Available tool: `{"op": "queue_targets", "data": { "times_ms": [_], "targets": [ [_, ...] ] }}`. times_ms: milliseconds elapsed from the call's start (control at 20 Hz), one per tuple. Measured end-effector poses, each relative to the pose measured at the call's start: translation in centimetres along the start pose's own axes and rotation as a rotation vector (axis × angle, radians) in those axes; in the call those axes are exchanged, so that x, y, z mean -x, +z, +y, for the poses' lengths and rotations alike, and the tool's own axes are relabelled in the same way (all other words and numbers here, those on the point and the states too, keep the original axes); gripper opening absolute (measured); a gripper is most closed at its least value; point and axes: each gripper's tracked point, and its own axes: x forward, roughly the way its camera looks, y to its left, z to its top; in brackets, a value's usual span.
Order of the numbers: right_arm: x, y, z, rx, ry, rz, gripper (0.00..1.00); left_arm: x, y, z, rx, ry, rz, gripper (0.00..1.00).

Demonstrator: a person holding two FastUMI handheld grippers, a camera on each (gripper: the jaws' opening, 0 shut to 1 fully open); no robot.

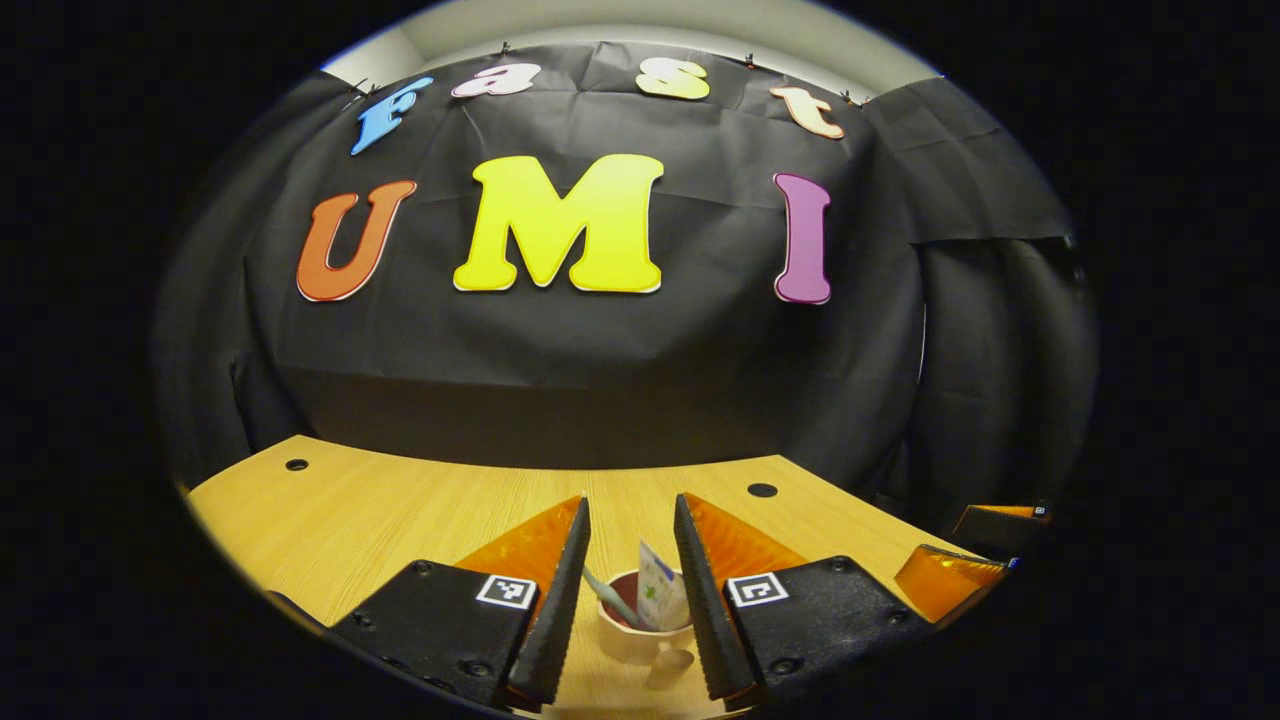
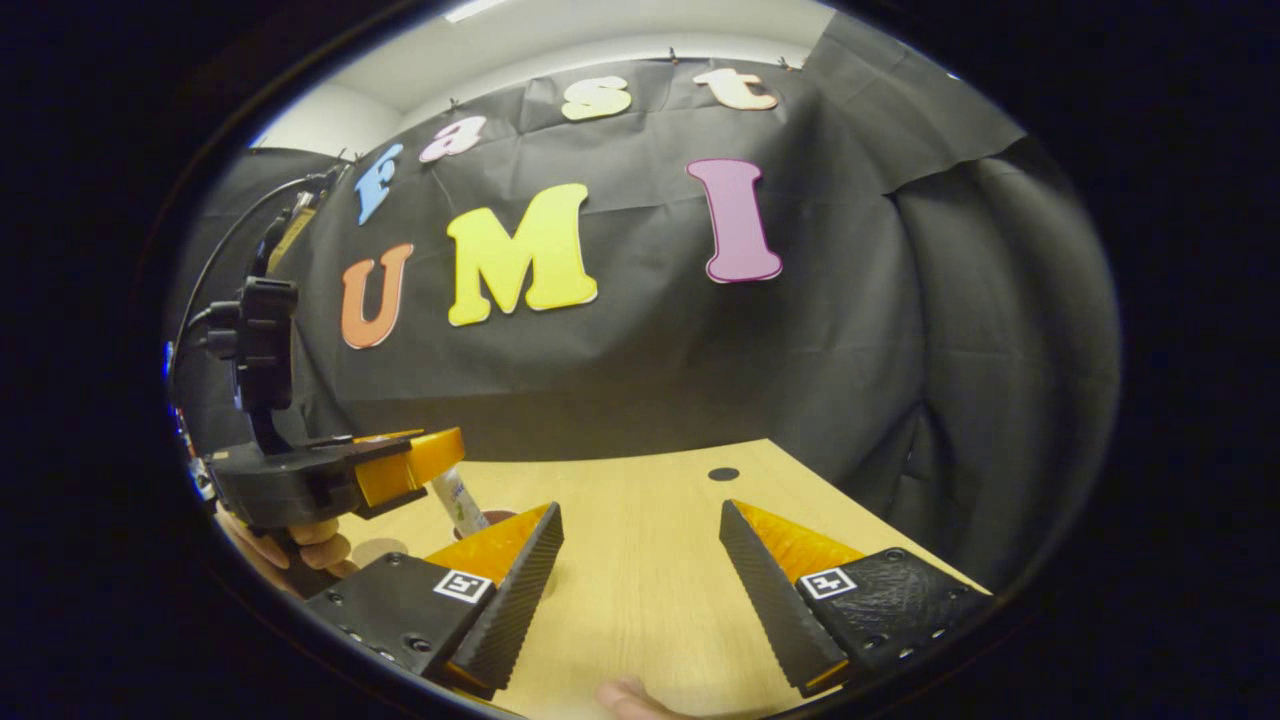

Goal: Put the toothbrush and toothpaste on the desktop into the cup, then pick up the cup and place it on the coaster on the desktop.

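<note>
With the toothbrush (image 1: pixel 612 598) and toothpaste (image 1: pixel 658 598) already standing in the cup (image 1: pixel 640 635), which sat on the counter (image 1: pixel 380 520) between the left gripper (image 1: pixel 630 600)'s wide, non-touching fingers, only the lift onto the coaster seemingly remained. The right gripper (image 2: pixel 640 570)'s fingers gaped wide, empty.

I see a light wood-grain desktop (image 1: pixel 400 510) running back to the black cloth wall. Two dark round holes sit near its far edge, one far left (image 1: pixel 297 465), one far right (image 1: pixel 762 490). A cream cup (image 1: pixel 640 630) with a reddish inside stands on the near part of the desktop, holding a toothbrush (image 1: pixel 612 597) and a toothpaste tube (image 1: pixel 658 590).
</note>
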Motion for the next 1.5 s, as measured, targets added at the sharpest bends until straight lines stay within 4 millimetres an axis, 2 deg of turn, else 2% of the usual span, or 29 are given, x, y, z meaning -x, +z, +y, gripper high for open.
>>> {"op": "queue_targets", "data": {
  "times_ms": [150, 200, 250, 350, 400, 450, 750, 950, 1050, 1150, 1350, 1500],
  "targets": [
    [0.4, -0.7, 1.5, 0.000, 0.022, 0.032, 0.93, 1.7, -0.1, 0.2, -0.020, 0.007, 0.032, 0.71],
    [0.5, -0.9, 2.1, 0.007, 0.033, 0.042, 0.96, 2.4, -0.2, 0.2, -0.027, 0.003, 0.036, 0.78],
    [0.7, -0.8, 2.7, 0.013, 0.041, 0.045, 0.92, 3.1, 0.0, 0.4, -0.035, 0.008, 0.033, 0.90],
    [0.9, -0.4, 3.6, 0.033, 0.042, 0.037, 0.96, 4.4, 0.3, 1.3, -0.037, 0.018, 0.027, 0.94],
    [1.0, -0.4, 4.1, 0.045, 0.042, 0.035, 0.92, 5.2, 0.1, 1.8, -0.030, 0.024, 0.030, 0.95],
    [1.1, -0.3, 4.7, 0.057, 0.045, 0.038, 0.96, 5.9, 0.1, 2.5, -0.017, 0.035, 0.032, 0.95],
    [0.7, -0.2, 8.5, 0.132, 0.086, 0.069, 0.96, 10.0, 0.3, 6.9, -0.002, 0.107, 0.015, 0.95],
    [-0.5, -0.5, 10.6, 0.126, 0.103, 0.123, 0.96, 12.7, 0.7, 9.7, -0.021, 0.146, -0.026, 0.95],
    [-1.2, -1.1, 11.6, 0.134, 0.108, 0.166, 0.96, 13.7, 0.5, 10.5, -0.008, 0.144, -0.034, 0.95],
    [-2.1, -1.9, 12.5, 0.158, 0.107, 0.217, 0.96, 14.4, 1.2, 11.8, -0.025, 0.188, -0.041, 0.95],
    [-3.6, -3.6, 13.7, 0.177, 0.087, 0.316, 0.96, 15.2, 2.7, 11.4, -0.063, 0.177, -0.088, 0.95],
    [-4.4, -4.8, 13.2, 0.185, 0.035, 0.408, 0.95, 15.5, 3.2, 11.6, -0.072, 0.173, -0.104, 0.95]
  ]
}}
